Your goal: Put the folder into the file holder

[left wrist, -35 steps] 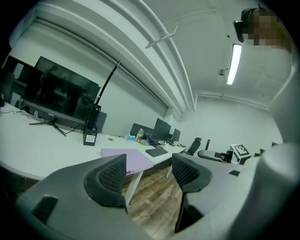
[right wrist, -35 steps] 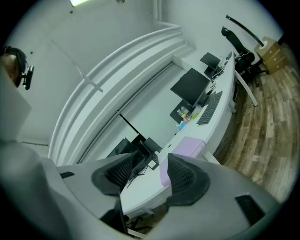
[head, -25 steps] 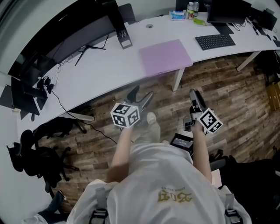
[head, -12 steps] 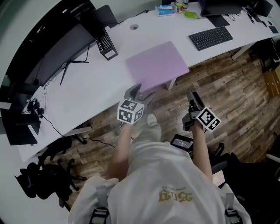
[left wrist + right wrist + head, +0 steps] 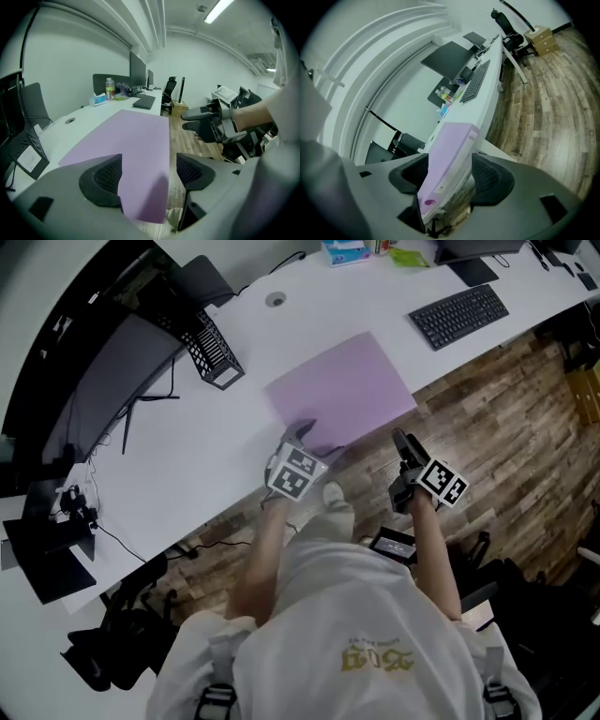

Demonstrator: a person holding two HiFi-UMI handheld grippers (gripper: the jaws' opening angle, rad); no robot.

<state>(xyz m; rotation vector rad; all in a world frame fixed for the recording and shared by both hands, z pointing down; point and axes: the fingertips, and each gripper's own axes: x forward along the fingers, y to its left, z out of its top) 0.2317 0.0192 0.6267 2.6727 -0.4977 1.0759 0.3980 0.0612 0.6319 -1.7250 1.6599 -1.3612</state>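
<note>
Folder: the lilac folder (image 5: 339, 395) is lying flat at the front edge of the desk (image 5: 206, 446), with its near corner jutting out past that edge.
File holder: the black mesh file holder (image 5: 208, 351) is standing far back on the desk, toward its left end and well apart from the folder.
Left tongs: the left tongs (image 5: 314, 439) are hovering at the desk's front edge. Their jaws have just been opening and are standing wide apart, with the folder's near corner lying in the gap and neither pad pressing on it.
Right tongs: the right tongs (image 5: 405, 448) are hanging just off the desk's front edge, over the floor. Their jaws have also just been opening and are spread, looking along the folder's side with nothing clamped.
Step, as judged: both tongs seem to be lining up for a two-sided pickup.
Risk, slide: a bump before the pads close could be pushing the overhanging folder off the desk's front edge.
Risk, grip: a pinch on one corner alone could be letting the folder sag, swing or fall open.
Risk, carry: the travel across the desk is long, and a tilted folder could be catching the file holder's wire rim and tipping it.
</note>
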